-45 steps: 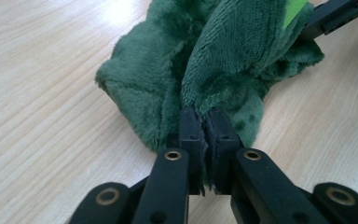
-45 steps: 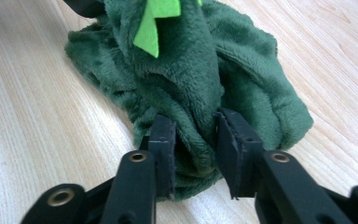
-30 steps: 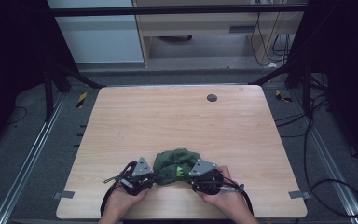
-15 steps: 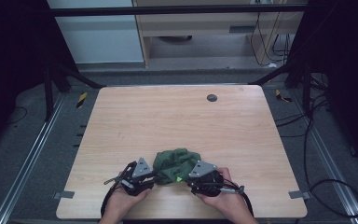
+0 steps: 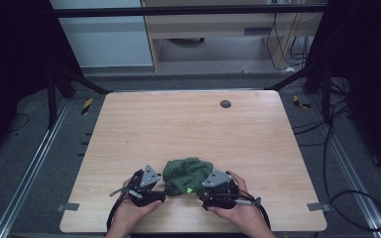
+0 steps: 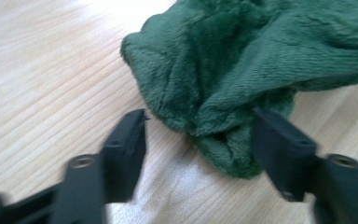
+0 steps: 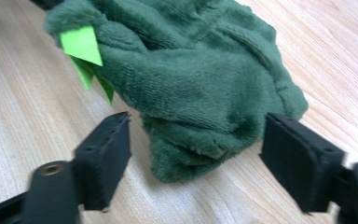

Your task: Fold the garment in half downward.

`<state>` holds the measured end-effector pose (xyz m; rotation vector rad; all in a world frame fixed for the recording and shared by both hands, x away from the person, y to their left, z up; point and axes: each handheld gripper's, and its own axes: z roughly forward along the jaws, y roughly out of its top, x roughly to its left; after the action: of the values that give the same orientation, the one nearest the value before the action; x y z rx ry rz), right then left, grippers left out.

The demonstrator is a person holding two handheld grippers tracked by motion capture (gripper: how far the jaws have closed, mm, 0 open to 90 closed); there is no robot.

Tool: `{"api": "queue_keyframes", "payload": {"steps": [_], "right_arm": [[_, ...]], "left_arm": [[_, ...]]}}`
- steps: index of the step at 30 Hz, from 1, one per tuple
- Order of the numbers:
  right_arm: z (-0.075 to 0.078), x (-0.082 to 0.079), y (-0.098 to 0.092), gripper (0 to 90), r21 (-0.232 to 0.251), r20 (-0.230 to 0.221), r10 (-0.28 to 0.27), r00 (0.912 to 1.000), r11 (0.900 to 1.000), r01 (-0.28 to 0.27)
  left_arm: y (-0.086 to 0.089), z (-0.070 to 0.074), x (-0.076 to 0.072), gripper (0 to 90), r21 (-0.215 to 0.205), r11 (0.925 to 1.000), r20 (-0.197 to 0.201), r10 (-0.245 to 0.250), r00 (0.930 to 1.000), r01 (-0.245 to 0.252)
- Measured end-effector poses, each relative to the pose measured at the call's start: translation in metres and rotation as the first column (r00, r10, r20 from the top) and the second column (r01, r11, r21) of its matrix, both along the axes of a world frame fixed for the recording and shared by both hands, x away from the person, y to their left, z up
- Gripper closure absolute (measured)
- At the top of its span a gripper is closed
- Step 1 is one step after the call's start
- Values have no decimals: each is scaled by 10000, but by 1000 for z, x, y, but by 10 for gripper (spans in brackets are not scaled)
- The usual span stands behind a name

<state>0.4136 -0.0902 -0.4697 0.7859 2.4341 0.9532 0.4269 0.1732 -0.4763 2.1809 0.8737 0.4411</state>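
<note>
A bunched dark green fleece cloth (image 5: 186, 171) lies near the table's front edge, between the person's two hands. A bright green tag (image 7: 80, 44) sticks out of the cloth (image 7: 191, 70) on its right-hand side. My left gripper (image 5: 163, 187) rests on the table at the cloth's left. Its jaws have just been opening and now stand apart around a fold of the cloth (image 6: 242, 56), so the left gripper (image 6: 199, 116) is open. My right gripper (image 5: 199, 191) is at the cloth's right. The right gripper (image 7: 196, 119) has also just been opening, and a lump of cloth lies loose between its jaws.
The wooden table (image 5: 188, 124) stretches bare beyond the cloth, with a small dark round disc (image 5: 225, 103) near its far edge. Metal rails run along both sides on the floor, and cables lie at the right.
</note>
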Motion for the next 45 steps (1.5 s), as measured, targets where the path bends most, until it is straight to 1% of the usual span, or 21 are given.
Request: {"api": "queue_keyframes", "payload": {"steps": [2,3,5,7,9,10,13,16,17,22,25,28,29,31,32,34,37,39,42,45], "right_arm": [[0,1,0,124,50,-66,-47,10000,10000,47],[0,1,0,105,27,-128,-82,9999,10000,82],[1,0,-2,82,111,-36,26,10000,9999,-25],[3,-2,-3,64,109,-52,155,9999,9998,-154],[6,-4,-7,62,186,25,232,9997,9996,-233],[8,-4,-9,61,199,21,230,9997,9995,-230],[13,-6,-16,59,235,71,195,9998,9995,-197],[16,-6,-23,57,234,110,174,9998,9996,-177],[17,-5,-26,57,218,84,135,9999,9997,-137],[17,2,-38,58,488,-141,-89,9999,9988,96],[16,8,-43,59,568,-205,-165,9997,9982,177],[18,15,-49,70,585,-244,-306,9992,9978,320],[18,18,-51,76,658,-252,-382,9990,9970,398],[17,23,-55,85,639,-488,-482,9976,9966,512],[17,25,-57,86,614,-557,-492,9972,9967,526],[15,29,-60,91,550,-527,-497,9974,9971,526],[13,37,-67,96,468,-582,-602,9965,9969,629],[12,42,-73,97,459,-667,-639,9957,9967,671],[10,52,-83,99,515,-835,-848,9929,9947,893],[9,64,-95,101,443,-928,-1117,9894,9922,1161]], "left_arm": [[0,1,0,236,-66,10000,-76,47,10000,-47],[0,1,0,208,-56,9999,-143,117,9998,-118],[1,2,-1,152,-24,9999,-289,133,9995,-133],[2,4,-3,137,-75,9998,-320,172,9993,-174],[4,6,-3,112,-113,9999,-448,113,9989,-118],[5,8,-4,101,-104,9999,-445,76,9990,-80],[10,12,-4,72,-136,9999,-430,-10,9991,5],[15,17,-3,61,-281,9996,-366,27,9993,-37],[17,18,-2,58,-309,9995,-356,10,9994,-21],[25,22,3,55,-365,9992,-372,124,9992,-138],[31,24,5,55,-444,9988,-384,181,9991,-199],[37,24,10,55,-464,9984,-476,312,9984,-334],[39,24,12,55,-467,9983,-522,336,9981,-361],[43,23,17,55,-429,9981,-578,428,9974,-453],[44,23,19,55,-339,9984,-591,434,9973,-455],[47,23,24,55,-302,9982,-636,495,9967,-515],[50,23,34,58,37,9982,-715,599,9956,-598],[52,21,40,59,97,9979,-762,641,9950,-636],[55,17,51,60,292,9969,-808,758,9938,-736],[58,13,60,63,352,9961,-920,843,9922,-813]]}}
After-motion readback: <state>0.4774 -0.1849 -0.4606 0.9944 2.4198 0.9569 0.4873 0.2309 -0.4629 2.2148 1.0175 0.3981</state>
